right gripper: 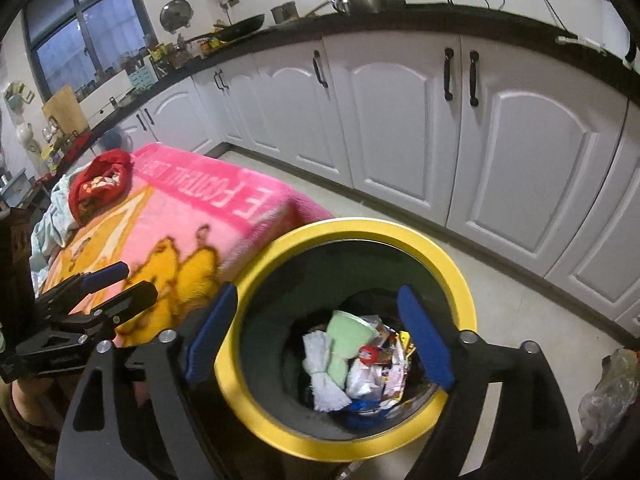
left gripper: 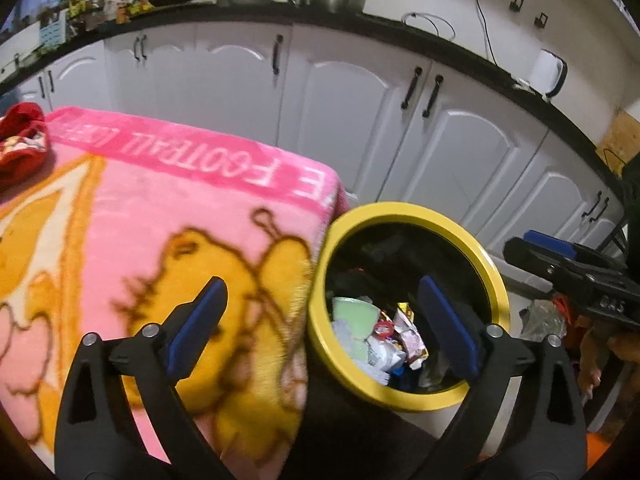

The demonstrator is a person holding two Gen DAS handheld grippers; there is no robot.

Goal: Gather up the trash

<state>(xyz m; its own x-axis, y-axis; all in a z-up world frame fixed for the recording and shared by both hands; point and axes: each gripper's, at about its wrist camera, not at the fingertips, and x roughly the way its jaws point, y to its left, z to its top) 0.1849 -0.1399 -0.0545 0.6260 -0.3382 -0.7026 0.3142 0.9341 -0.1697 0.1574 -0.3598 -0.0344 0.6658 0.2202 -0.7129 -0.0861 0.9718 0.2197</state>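
Left gripper: jaws wide apart, nothing between the pads; hangs over the seam where the blanket meets the bin rim.
Right gripper: jaws wide apart too, empty; tilted down at the bin mouth, straddling it in view.
Risk 1: the left gripper's fingers sit close over the pink blanket; a downward reach could snag the fleece and drag it off the table edge toward the bin.
Risk 2: the two grippers are near each other, side by side; turning either one inward could knock them together.
Risk 3: the bin stands right against the blanket-covered corner; a bump on the yellow rim could tip or shove it, and the light wrappers would spill.
Risk 4: the red cloth bundle at the far end of the blanket could be mistaken for trash; I cannot tell whether it is.
Trash location: already down inside the bin, piled at the bottom.
Bin: round, dark inside, yellow rim, on the floor; roughly a shallow layer, far from full.
Bin contents: pale green cup or tub, white crumpled tissue, colourful snack wrappers, something blue underneath, unclear what.
Other container: a clear plastic bag on the floor right of the bin, contents unreadable.
Blanket top: no loose trash visible on the part shown.
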